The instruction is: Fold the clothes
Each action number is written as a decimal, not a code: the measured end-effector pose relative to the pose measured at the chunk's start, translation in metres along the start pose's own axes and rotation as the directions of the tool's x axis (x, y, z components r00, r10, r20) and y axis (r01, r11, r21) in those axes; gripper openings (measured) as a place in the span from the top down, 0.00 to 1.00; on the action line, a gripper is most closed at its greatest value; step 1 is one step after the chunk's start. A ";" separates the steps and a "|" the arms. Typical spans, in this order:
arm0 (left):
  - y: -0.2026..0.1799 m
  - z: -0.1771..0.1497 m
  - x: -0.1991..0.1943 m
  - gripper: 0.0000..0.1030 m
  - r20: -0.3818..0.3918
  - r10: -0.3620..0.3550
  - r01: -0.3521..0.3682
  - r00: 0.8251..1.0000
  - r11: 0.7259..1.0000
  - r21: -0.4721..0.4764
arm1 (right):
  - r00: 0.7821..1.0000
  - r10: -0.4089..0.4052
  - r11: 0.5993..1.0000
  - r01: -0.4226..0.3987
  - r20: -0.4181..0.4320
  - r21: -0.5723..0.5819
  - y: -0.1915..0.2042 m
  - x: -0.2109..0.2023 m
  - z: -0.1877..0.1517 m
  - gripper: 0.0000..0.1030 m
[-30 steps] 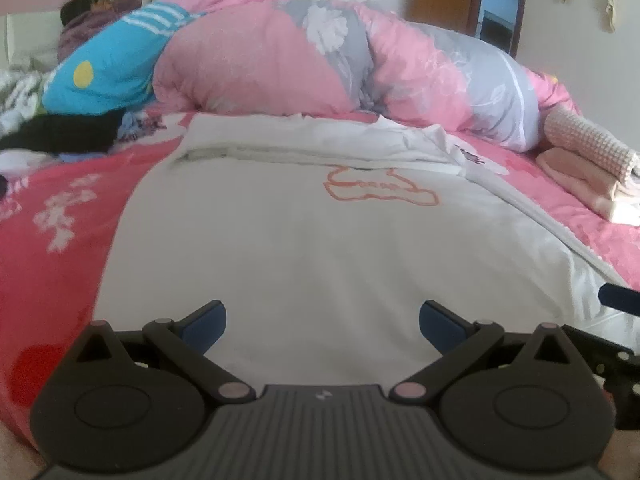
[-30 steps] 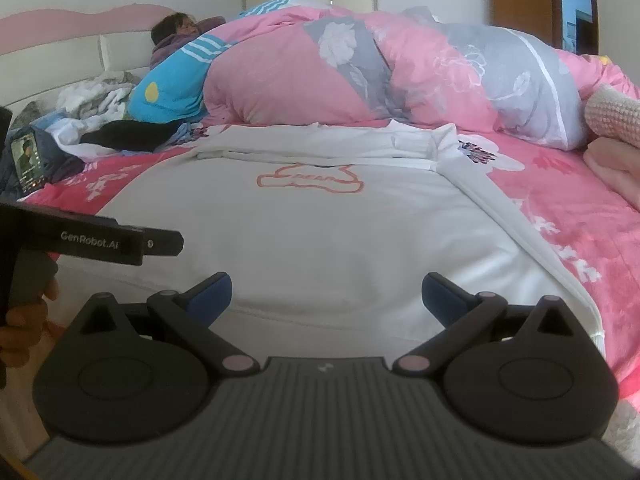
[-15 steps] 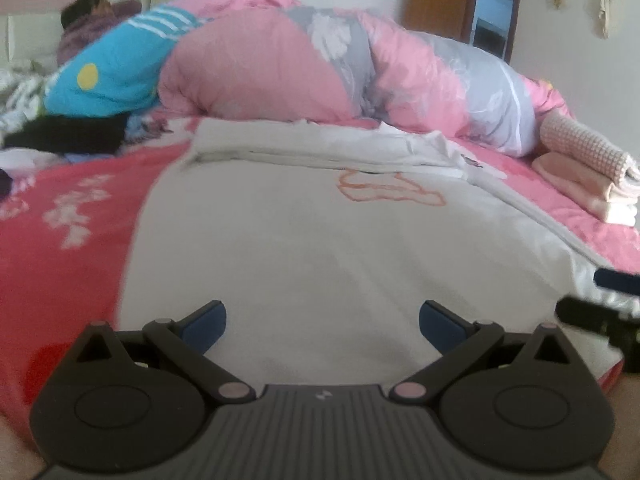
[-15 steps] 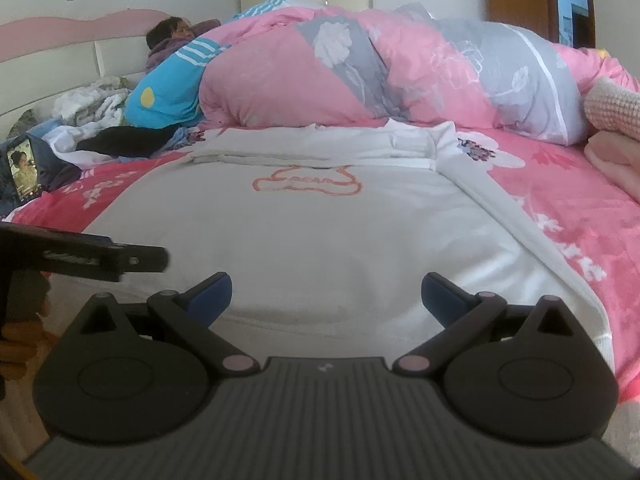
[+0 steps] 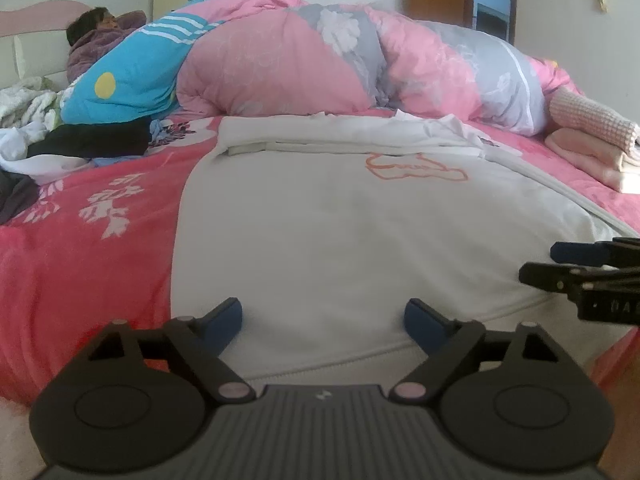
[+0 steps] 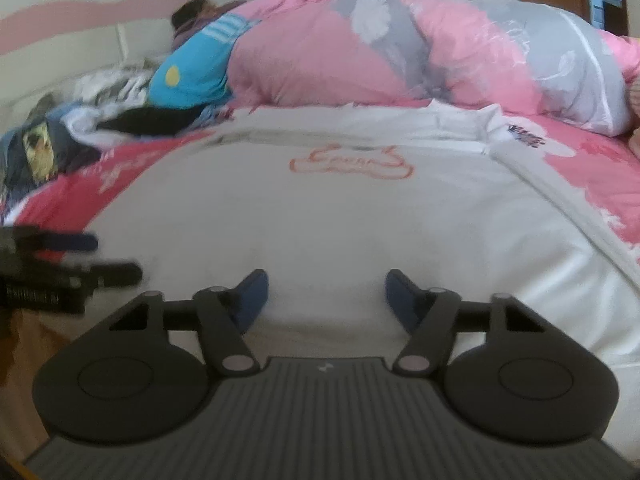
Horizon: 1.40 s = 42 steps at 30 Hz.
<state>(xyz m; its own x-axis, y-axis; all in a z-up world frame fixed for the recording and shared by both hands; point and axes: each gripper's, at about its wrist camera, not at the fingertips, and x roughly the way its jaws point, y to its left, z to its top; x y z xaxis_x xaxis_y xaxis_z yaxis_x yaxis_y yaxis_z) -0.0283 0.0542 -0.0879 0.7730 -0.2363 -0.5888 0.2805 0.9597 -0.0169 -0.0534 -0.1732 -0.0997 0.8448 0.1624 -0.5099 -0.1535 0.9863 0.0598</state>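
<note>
The left gripper [image 5: 322, 322] points forward and slightly down, its blue pads [image 5: 224, 322] apart — the jaws have just been closing. The right gripper [image 6: 326, 296] sits beside it at the same tilt, jaws narrower and likewise just closing — nothing pinched yet.

A pink floral duvet [image 5: 280, 60] heaps beside folded pink towels [image 5: 592, 148].
</note>
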 end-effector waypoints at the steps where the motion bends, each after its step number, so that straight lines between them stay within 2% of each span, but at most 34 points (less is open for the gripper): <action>1: 0.000 0.000 0.000 0.17 0.001 -0.003 0.003 1.000 1.000 0.003 | 1.000 0.005 1.000 -0.005 -0.002 -0.014 0.002 -0.002 -0.001 0.46; 2: 0.000 -0.001 -0.001 0.17 0.003 -0.005 0.005 1.000 1.000 0.006 | 1.000 0.014 1.000 -0.015 -0.004 -0.027 0.004 -0.005 -0.002 0.49; 4: 0.000 -0.002 -0.001 0.18 0.007 -0.009 0.009 1.000 1.000 0.006 | 0.999 0.033 0.998 -0.034 -0.009 -0.052 0.007 -0.011 -0.004 0.66; 7: 0.003 -0.004 -0.001 0.18 0.013 -0.018 0.018 1.000 1.000 -0.003 | 0.997 0.072 0.994 -0.073 -0.014 -0.077 0.012 -0.021 -0.004 0.83; 10: 0.004 -0.004 -0.001 0.19 0.016 -0.024 0.024 1.000 1.000 -0.008 | 0.997 0.079 0.993 -0.079 -0.004 -0.091 0.016 -0.024 0.002 0.86; 16: 0.010 -0.004 -0.004 0.22 0.020 -0.025 0.025 0.999 0.999 -0.028 | 0.992 0.128 0.986 -0.125 0.021 -0.111 0.030 -0.011 0.021 0.86; 20: 0.014 -0.005 -0.005 0.23 0.022 -0.017 0.017 1.000 0.999 -0.035 | 0.980 0.198 0.971 -0.194 0.018 -0.143 0.045 0.007 0.035 0.87; 25: 0.019 -0.005 -0.006 0.26 0.020 -0.010 0.011 1.000 0.999 -0.034 | 0.961 0.276 0.952 -0.275 -0.007 -0.139 0.064 0.036 0.044 0.88; 28: 0.024 -0.005 -0.008 0.27 0.025 -0.006 0.007 1.000 0.999 -0.041 | 0.958 0.281 0.952 -0.285 -0.055 -0.107 0.067 0.048 0.035 0.91; 32: 0.031 -0.002 -0.010 0.33 0.038 0.003 -0.001 0.999 0.999 -0.051 | 0.960 0.276 0.955 -0.280 -0.056 -0.096 0.061 0.033 0.019 0.91; 38: 0.028 0.006 -0.012 0.33 0.077 0.021 -0.020 0.997 1.000 -0.016 | 0.963 0.264 0.964 -0.265 -0.061 -0.001 0.037 0.003 0.004 0.91; 42: 0.016 0.012 -0.010 0.33 0.087 0.015 -0.017 0.996 1.000 0.017 | 0.964 0.263 0.965 -0.262 -0.048 0.026 0.030 -0.002 0.001 0.91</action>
<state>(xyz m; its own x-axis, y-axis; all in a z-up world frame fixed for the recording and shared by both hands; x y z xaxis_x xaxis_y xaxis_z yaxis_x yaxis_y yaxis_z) -0.0252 0.0703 -0.0727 0.8238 -0.2342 -0.5162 0.2771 0.9608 0.0064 -0.0594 -0.1441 -0.0954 0.7491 0.4142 -0.5170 -0.3556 0.9099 0.2136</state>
